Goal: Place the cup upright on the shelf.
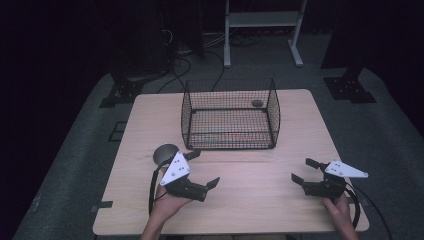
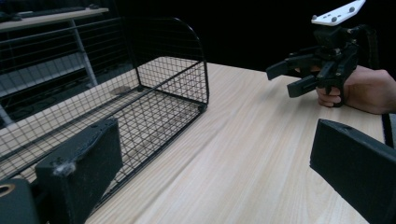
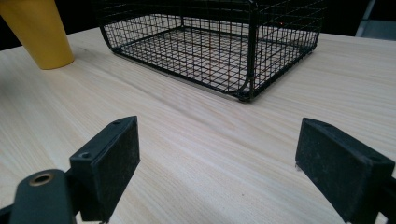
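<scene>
I work at a pale wood-grain table (image 1: pixel 260 200) standing on grey floor (image 1: pixel 380 125) in a dark room, with a white metal frame (image 1: pixel 262 22) at the upper middle of the high view and black stands (image 1: pixel 350 85) at either side. A black wire basket (image 1: pixel 230 115) sits on the far half of the table, centre of the frame, open at the top; a small dark round thing (image 1: pixel 257 103) lies near its far right corner, too small for me to identify. My left tool (image 1: pixel 204 170) is at the lower left of centre, held in my left hand (image 1: pixel 170 204) palm-up, jaws spread wide and released, pointing up and right toward the basket's near edge. My right tool (image 1: pixel 305 171) is at the lower right, gripped by my right hand (image 1: pixel 340 210), jaws likewise apart and empty, pointing left. A dark round object (image 1: pixel 164 154) lies just behind the left tool, partly covered by its grey plate. In the right gripper view a yellow cone-shaped object (image 3: pixel 39 32) stands at the upper left, cut off by the frame. My forearms are cropped at the bottom edge.
</scene>
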A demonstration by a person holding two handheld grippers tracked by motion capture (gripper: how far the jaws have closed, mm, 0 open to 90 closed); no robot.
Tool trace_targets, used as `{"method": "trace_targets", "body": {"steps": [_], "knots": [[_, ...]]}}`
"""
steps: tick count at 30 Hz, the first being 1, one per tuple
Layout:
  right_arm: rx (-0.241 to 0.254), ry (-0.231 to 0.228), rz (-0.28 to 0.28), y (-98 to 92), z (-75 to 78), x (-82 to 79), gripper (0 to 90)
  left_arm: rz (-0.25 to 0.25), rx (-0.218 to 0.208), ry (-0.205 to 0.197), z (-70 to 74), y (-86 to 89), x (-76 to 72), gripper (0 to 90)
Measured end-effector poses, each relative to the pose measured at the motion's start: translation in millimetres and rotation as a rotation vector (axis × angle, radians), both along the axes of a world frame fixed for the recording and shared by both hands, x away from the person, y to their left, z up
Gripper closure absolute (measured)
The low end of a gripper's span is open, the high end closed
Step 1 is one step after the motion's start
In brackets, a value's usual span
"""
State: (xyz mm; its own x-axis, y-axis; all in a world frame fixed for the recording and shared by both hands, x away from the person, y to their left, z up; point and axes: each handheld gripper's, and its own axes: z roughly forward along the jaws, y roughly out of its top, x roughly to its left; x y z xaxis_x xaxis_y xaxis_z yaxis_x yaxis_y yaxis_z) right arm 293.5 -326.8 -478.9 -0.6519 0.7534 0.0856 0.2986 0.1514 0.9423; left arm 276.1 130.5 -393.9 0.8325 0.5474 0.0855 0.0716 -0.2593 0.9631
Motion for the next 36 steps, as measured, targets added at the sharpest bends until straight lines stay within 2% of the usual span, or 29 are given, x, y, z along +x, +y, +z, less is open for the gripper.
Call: {"method": "trace_targets", "body": {"steps": [11,28,30,36], "knots": [[-0.003,0.0,0.001,0.2,0.0,0.1,12.7,0.023,-0.015,-0.009,8.6,12.2,0.2,1.9],[0.0,0.001,-0.002,-0.3,-0.1,0.4,12.7,0.129,-0.025,-0.057,22.2,44.4,-1.0,1.9],[0.004,0.001,-0.002,-0.9,-0.1,0.7,12.7,0.151,-0.015,-0.063,22.8,49.5,-0.6,1.9],[0.001,0.001,-0.002,-0.4,-0.1,0.6,12.7,0.182,-0.02,-0.056,20.5,61.7,3.0,1.9]]}}
